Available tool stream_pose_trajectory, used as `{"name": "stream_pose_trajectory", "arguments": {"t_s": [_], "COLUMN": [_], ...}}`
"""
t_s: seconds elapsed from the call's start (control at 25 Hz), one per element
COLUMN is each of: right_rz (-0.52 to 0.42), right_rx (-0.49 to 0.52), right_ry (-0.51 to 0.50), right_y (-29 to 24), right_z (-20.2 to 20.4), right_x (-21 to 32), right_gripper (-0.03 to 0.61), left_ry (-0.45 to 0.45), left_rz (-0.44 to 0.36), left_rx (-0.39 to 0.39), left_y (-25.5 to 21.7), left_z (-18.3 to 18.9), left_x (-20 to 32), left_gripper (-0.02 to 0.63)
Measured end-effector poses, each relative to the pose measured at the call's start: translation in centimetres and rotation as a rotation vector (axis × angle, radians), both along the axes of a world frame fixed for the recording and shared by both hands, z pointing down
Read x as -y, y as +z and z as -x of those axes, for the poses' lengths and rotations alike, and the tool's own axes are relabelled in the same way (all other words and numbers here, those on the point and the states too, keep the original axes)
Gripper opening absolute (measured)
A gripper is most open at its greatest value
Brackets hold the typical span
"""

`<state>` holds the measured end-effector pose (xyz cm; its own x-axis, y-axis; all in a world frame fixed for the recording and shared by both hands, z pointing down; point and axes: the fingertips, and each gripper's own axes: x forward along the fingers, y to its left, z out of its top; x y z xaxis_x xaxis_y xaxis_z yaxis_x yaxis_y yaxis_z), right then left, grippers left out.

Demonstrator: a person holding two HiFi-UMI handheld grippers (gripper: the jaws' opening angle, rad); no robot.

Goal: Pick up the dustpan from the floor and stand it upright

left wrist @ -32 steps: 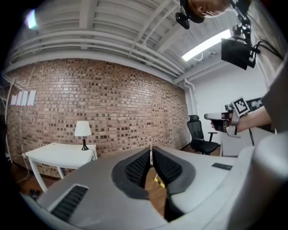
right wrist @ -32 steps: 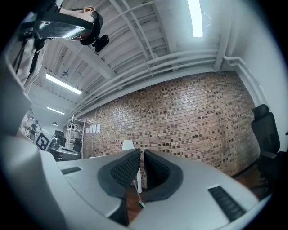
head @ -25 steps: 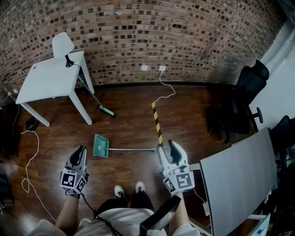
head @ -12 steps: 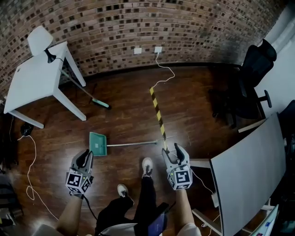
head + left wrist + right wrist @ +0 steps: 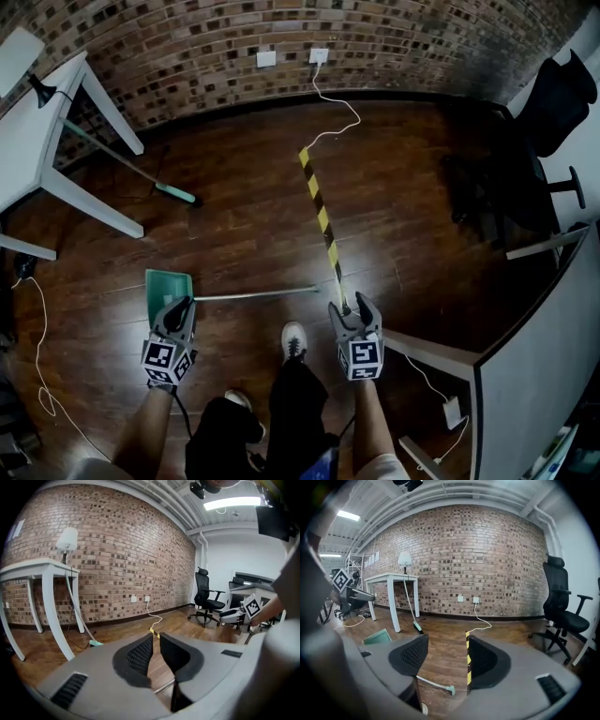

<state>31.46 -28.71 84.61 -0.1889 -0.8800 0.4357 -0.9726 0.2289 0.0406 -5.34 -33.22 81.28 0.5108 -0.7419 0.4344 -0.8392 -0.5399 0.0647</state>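
Dustpan [image 5: 169, 284]: teal-green pan with a long thin metal handle [image 5: 253, 294], lying flat on the wood floor [image 5: 253, 234].
Place: pan just ahead of the left gripper [image 5: 180, 309]; handle's far end just left of the right gripper [image 5: 352, 309].
Left jaws: a narrow gap, nothing in it.
Right jaws: wide and opening, gripping nothing.
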Motion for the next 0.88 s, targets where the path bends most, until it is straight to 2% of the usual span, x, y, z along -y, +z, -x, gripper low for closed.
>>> {"name": "stream_pose_trajectory", "arguments": {"t_s": [0.2,0.4,0.64,0.88], "right_rz": [0.074,0.13,0.184,0.251], "right_rx": [-0.006,-0.012,-0.049,-0.103], "right_ry": [-0.023,-0.022,-0.016,0.005], "right_y": [10.4,21.2,31.8,38.7], "right_z": [0.7,0.9,0.0,-1.7], "right_x": [1.0,1.7,1.8,0.8], "right_gripper": [0.276,0.276,0.279,0.279], "left_ry": [-0.022,0.048,-0.01,-0.002], "left_rz": [0.07,0.068,0.104,0.111], "left_rx": [0.002,0.125,0.09,0.069], "left_y": [10.4,20.3,29.1,33.6], "left_z": [0.8,1.8,2.9,2.2], "left_x": [1.2,2.4,4.1,4.5], "left_gripper": [0.034,0.034,0.034,0.026]}}
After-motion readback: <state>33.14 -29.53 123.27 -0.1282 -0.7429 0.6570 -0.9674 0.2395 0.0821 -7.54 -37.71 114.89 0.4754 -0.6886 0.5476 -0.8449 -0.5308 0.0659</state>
